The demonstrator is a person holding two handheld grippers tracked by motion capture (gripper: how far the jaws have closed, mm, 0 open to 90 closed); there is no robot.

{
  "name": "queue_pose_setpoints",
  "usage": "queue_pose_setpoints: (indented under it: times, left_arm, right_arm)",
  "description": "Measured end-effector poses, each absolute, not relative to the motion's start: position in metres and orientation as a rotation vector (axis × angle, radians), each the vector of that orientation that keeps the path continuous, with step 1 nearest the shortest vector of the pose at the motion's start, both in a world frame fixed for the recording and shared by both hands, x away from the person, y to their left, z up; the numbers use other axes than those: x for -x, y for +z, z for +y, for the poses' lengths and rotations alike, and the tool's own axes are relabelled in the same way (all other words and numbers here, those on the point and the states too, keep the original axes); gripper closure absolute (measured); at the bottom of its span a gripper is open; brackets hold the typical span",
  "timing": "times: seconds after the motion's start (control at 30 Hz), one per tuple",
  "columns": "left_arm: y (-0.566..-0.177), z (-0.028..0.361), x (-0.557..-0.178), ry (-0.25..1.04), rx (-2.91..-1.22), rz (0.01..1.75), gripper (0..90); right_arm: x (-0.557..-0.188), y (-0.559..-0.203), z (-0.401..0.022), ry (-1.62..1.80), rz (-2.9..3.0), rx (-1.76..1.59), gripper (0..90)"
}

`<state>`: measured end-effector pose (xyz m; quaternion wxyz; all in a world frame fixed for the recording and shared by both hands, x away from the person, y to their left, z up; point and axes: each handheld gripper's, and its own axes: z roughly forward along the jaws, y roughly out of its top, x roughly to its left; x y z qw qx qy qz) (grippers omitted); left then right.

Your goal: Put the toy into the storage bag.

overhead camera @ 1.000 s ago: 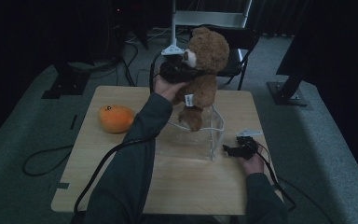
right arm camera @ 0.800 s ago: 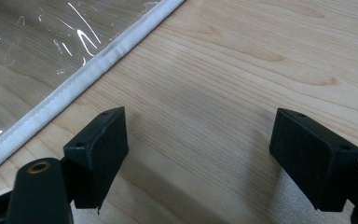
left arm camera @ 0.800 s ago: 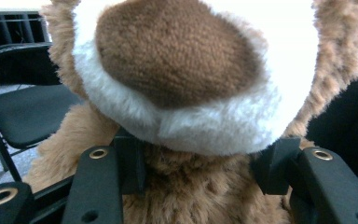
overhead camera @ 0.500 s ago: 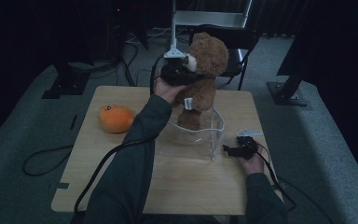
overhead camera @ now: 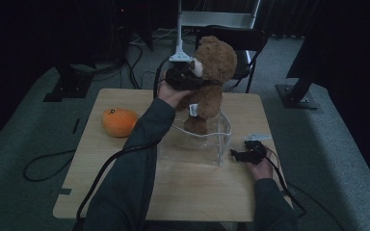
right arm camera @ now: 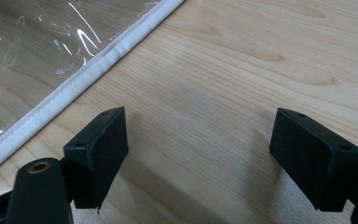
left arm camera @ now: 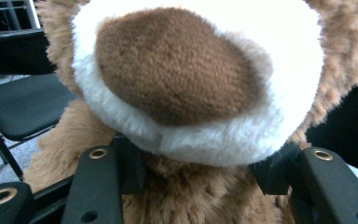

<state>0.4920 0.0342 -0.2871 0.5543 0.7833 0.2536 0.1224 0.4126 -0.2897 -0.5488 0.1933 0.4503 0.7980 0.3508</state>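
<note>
A brown teddy bear (overhead camera: pixel 215 65) with a white muzzle (left arm camera: pixel 191 74) hangs upright over a clear plastic container (overhead camera: pixel 224 139) in the middle of the wooden table (overhead camera: pixel 125 187). Its feet reach down inside the container's open top. My left gripper (overhead camera: pixel 193 81) is shut on the bear's neck, with the pads (left arm camera: pixel 129 164) pressed into the fur under the muzzle. My right gripper (overhead camera: pixel 237 155) rests on the table just right of the container. In the right gripper view it (right arm camera: pixel 198 154) stands open over bare wood, with the container's white hem (right arm camera: pixel 74 79) to its left.
An orange plush fruit (overhead camera: pixel 119 121) lies on the table's left side. A black folding chair (overhead camera: pixel 238 38) stands behind the table, also in the left gripper view as a dark seat (left arm camera: pixel 23 102). Cables trail from both grippers across the table and floor.
</note>
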Motion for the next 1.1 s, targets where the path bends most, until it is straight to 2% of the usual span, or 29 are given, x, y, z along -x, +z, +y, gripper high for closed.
queue_pose_setpoints:
  times: [1.1]
  left_arm:
    - [-0.295,0.044,-0.475,0.274,-1.957,0.507,46.8]
  right_arm:
    - [-0.413,-0.549,-0.290,0.984,2.239,-1.264,18.4]
